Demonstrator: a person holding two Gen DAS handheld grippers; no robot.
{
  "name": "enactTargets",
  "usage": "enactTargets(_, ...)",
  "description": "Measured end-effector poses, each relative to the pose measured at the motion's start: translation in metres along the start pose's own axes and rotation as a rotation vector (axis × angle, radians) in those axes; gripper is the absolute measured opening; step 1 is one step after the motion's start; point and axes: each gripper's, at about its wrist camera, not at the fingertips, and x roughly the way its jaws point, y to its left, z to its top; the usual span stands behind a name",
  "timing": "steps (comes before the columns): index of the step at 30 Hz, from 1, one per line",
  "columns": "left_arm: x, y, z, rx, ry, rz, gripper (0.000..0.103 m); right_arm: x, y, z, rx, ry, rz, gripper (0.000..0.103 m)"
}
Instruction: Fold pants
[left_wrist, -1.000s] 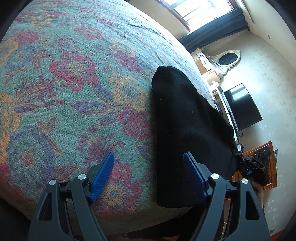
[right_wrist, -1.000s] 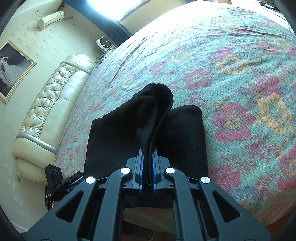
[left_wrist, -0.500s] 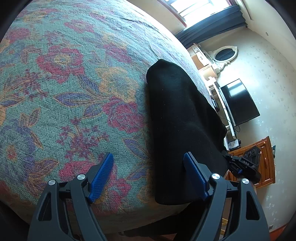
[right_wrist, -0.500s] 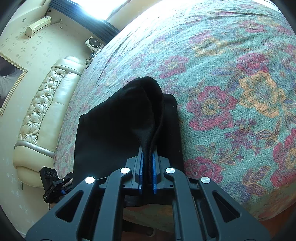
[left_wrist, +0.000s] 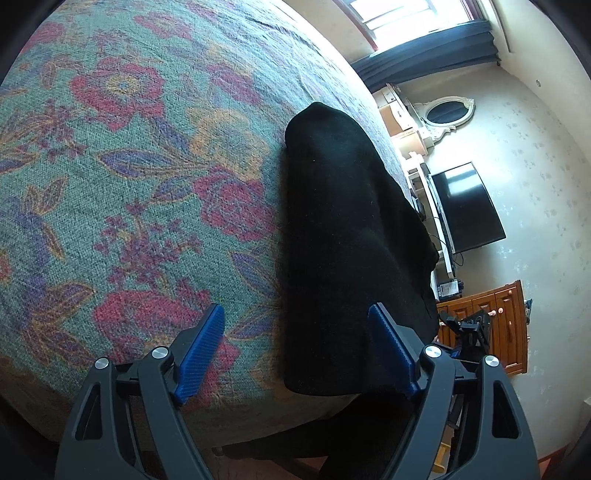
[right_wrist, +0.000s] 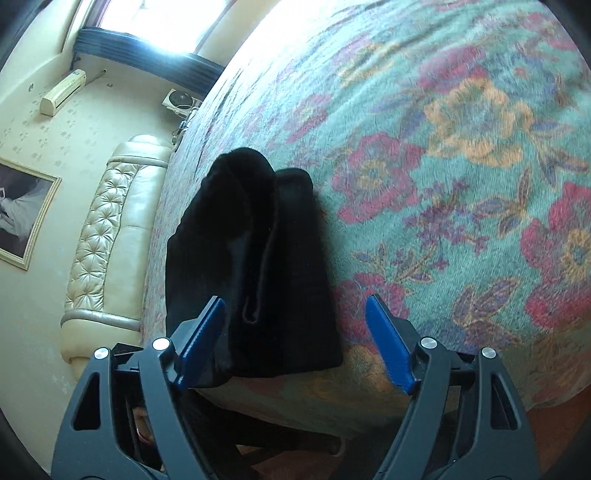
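The black pants (left_wrist: 343, 229) lie folded lengthwise on the floral bedspread (left_wrist: 122, 177), near the bed's front edge, with part hanging over it. My left gripper (left_wrist: 295, 350) is open, just above the near end of the pants, holding nothing. In the right wrist view the pants (right_wrist: 258, 266) lie in a long folded stack with a raised fold on top. My right gripper (right_wrist: 295, 339) is open and empty above their near end. It also shows in the left wrist view (left_wrist: 469, 332) beyond the pants.
The bedspread (right_wrist: 461, 147) stretches wide to the right of the pants. A cream tufted headboard (right_wrist: 107, 236) stands at the left. A TV (left_wrist: 465, 206), a wooden dresser (left_wrist: 495, 325) and a mirror (left_wrist: 445, 110) line the wall past the bed.
My right gripper has opened and let go of the pants fold, which now rests on the stack. My left gripper stays open and has shifted slightly over the bed.
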Motion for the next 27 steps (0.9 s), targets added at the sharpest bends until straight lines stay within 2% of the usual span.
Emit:
enactTargets(3,0.007,-0.004,-0.005,-0.025,0.037,-0.054,0.079,0.016,-0.005,-0.009,0.029,0.078,0.093,0.078)
enactTargets(5,0.014,-0.006,-0.008,-0.023,0.057,-0.056,0.079,0.025,-0.005,-0.013,0.027,0.095,0.102,0.079)
enactTargets(8,0.017,-0.007,-0.009,0.003,0.038,-0.044,0.080,0.030,-0.008,-0.016,0.033,0.102,0.130,0.079)
enactTargets(10,0.017,-0.008,-0.009,0.006,0.030,-0.041,0.081,0.030,-0.011,-0.017,0.036,0.102,0.128,0.067)
enactTargets(11,0.018,-0.010,-0.010,0.012,0.026,-0.035,0.081,0.030,-0.012,-0.014,0.024,0.106,0.107,0.055)
enactTargets(12,0.019,-0.012,-0.010,0.025,0.022,-0.022,0.081,0.030,-0.014,-0.014,0.010,0.108,0.096,0.048)
enactTargets(14,0.022,-0.021,-0.013,0.071,0.014,0.010,0.080,0.029,-0.021,-0.016,0.017,0.105,0.111,0.042)
enactTargets(16,0.026,-0.031,-0.017,0.148,0.014,0.067,0.063,0.029,-0.027,-0.016,0.031,0.105,0.141,0.040)
enactTargets(18,0.030,-0.038,-0.019,0.192,0.025,0.077,0.053,0.032,-0.032,-0.014,0.044,0.107,0.169,0.038)
enactTargets(27,0.033,-0.048,-0.022,0.243,-0.006,0.113,0.037,0.030,-0.049,-0.012,0.047,0.106,0.210,0.035)
